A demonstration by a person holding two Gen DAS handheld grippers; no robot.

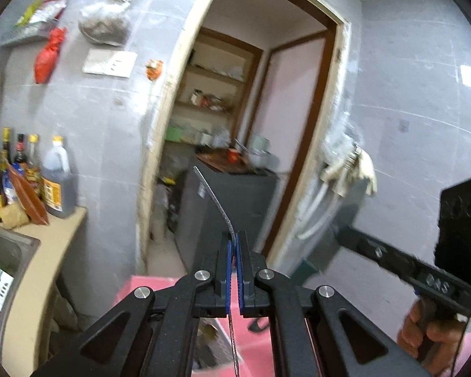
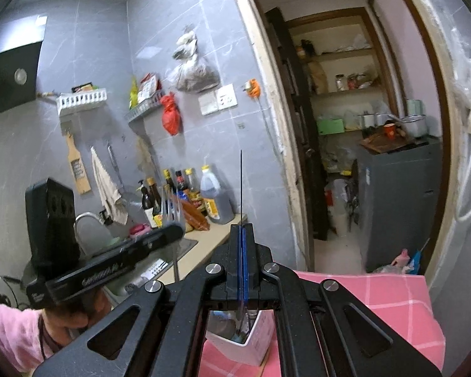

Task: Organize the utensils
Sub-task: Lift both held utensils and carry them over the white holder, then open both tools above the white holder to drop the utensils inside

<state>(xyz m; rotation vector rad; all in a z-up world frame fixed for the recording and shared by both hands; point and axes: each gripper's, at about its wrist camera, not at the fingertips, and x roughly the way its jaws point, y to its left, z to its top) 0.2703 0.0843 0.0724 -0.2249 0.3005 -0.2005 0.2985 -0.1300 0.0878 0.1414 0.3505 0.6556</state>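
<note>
My left gripper is shut on a metal fork, seen edge-on and curving up and left from the pads; its handle runs down below the jaws. In the right wrist view that fork's tines stick up from the left gripper. My right gripper is shut on a thin flat utensil, edge-on and upright, with a bluish lower end. A white utensil holder stands just below it on a pink checked cloth. In the left wrist view the right gripper is at the far right, in a hand.
A steel sink and a beige counter with sauce bottles lie to the left, with a faucet beside them. Ahead is an open doorway with a grey cabinet and shelves behind. Bags and racks hang on the tiled wall.
</note>
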